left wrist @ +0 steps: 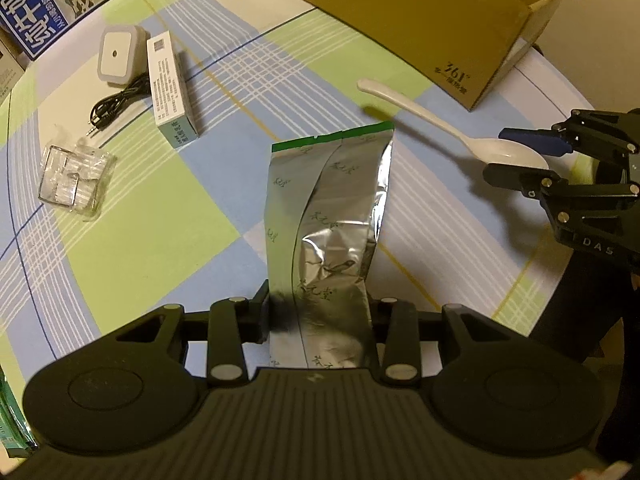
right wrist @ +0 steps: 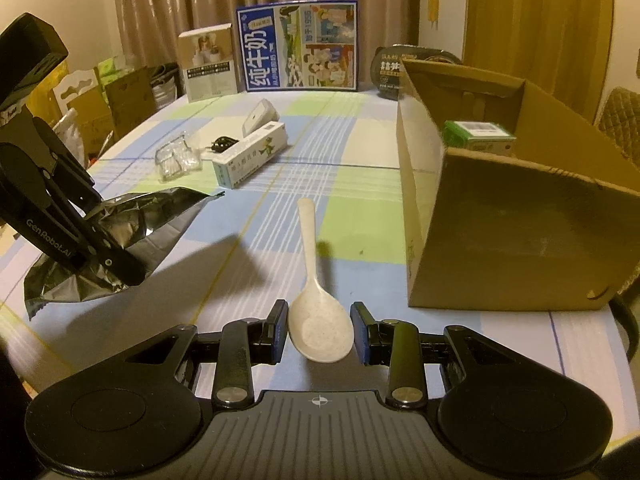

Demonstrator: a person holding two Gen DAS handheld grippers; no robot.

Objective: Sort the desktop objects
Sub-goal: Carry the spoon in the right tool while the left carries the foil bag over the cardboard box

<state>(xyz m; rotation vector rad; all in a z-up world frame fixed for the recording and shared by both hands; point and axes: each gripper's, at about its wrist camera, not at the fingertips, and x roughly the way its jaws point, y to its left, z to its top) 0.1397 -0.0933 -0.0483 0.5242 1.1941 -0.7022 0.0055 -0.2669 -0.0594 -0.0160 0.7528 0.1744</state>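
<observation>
My left gripper [left wrist: 320,312] is shut on a silver foil pouch [left wrist: 332,216] with a green top edge and holds it above the checked tablecloth; the pouch also shows in the right wrist view [right wrist: 132,216], clamped by the left gripper [right wrist: 108,264]. My right gripper [right wrist: 319,332] stands with its jaws on either side of the bowl of a white spoon [right wrist: 316,312] that lies on the table; the pads look close to or touching the bowl. In the left wrist view the right gripper [left wrist: 520,152] sits over the spoon [left wrist: 440,124].
An open cardboard box [right wrist: 500,216] stands at the right with a green box [right wrist: 478,134] inside. Further off lie a white-green carton [left wrist: 170,88], a white night light [left wrist: 120,56] with a black cable, and a clear plastic case [left wrist: 74,178]. A blue milk carton [right wrist: 298,46] stands at the far edge.
</observation>
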